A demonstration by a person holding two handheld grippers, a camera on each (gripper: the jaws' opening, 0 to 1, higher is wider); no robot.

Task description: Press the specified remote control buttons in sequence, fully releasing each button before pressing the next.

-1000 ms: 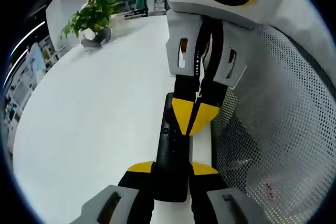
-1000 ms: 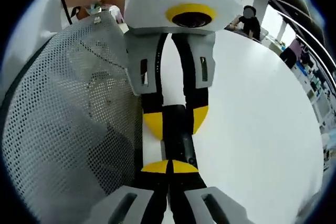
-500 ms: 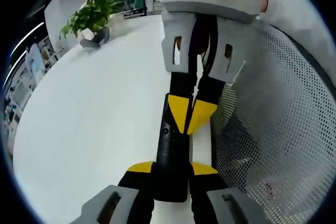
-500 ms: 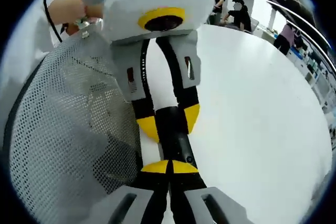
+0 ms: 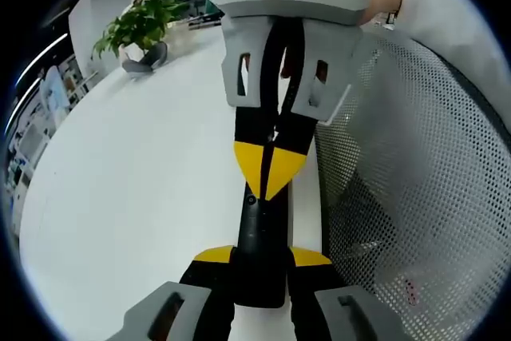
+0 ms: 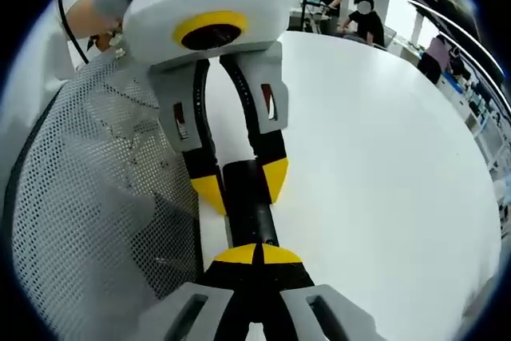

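Bright, even overhead light falls on my white desk [image 5: 144, 165], which glares almost to a blank in both views and carries only faint, soft shadows. The fisheye bends everything hard toward the edges, where shelves and people smear small and unclear. My other hand-held gripper [image 5: 267, 173] sits close, slightly soft-focused.

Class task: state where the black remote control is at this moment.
In the left gripper view the remote control lies on the white table, clamped by the left gripper, with the right gripper touching its far end and a mesh chair beside it.
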